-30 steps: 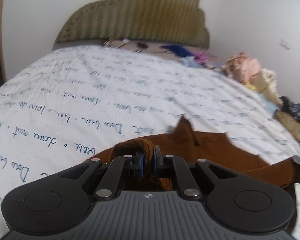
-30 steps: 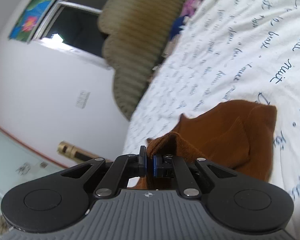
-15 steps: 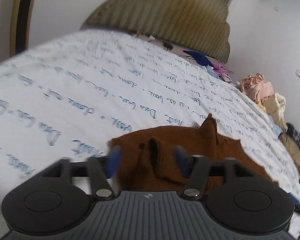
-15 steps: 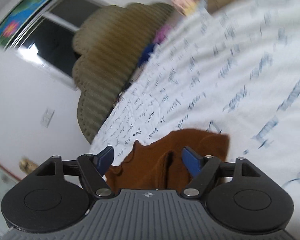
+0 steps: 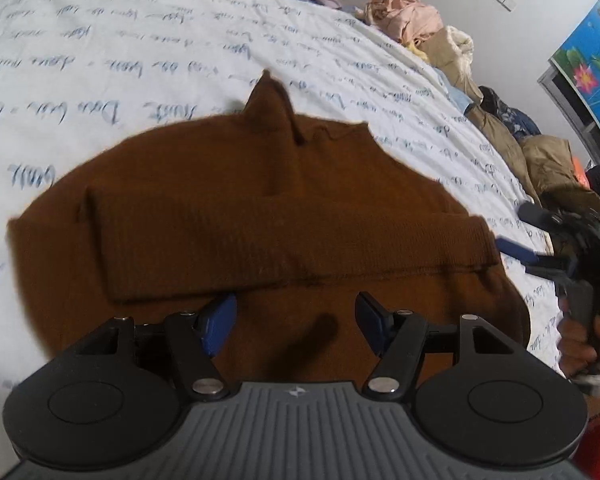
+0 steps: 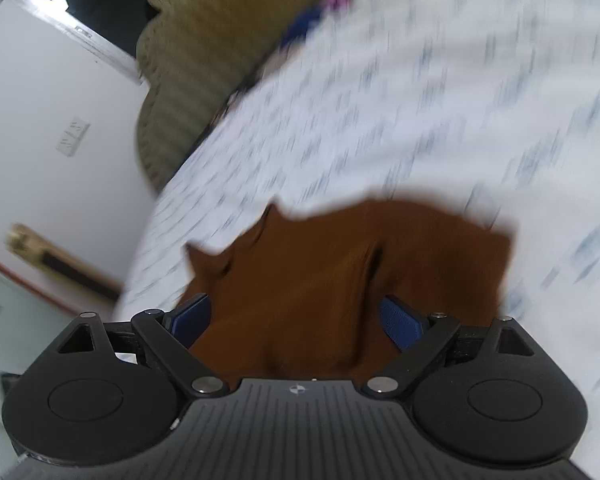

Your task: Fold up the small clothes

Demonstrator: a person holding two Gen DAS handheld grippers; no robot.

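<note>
Bedroom: bed under a white sheet printed with blue script, padded headboard at the far end, white wall beyond.

Nearest the lens, left tool: a second ago its blue pads were pinched on a bunched brown fold; now they stand apart, nothing between them, brown knit lying below. Right tool: also clamped on cloth a second ago; its jaws are opening now, pads clear of the fabric. That view is smeared by motion. In the left view the right tool appears at the right edge, held by a hand.

Brown garment: released, lying flat on the sheet just ahead of both tools. A folded band lies across its near half, so one fold looks laid down. A small peak of fabric stands up at the far edge.

Judgement: both corners were let go together, so this fold is done; smoothing or a second fold likely remains.

Farther off, along the bed's right edge: a heap of other clothes, pink, cream and tan, well apart from the brown piece.
</note>
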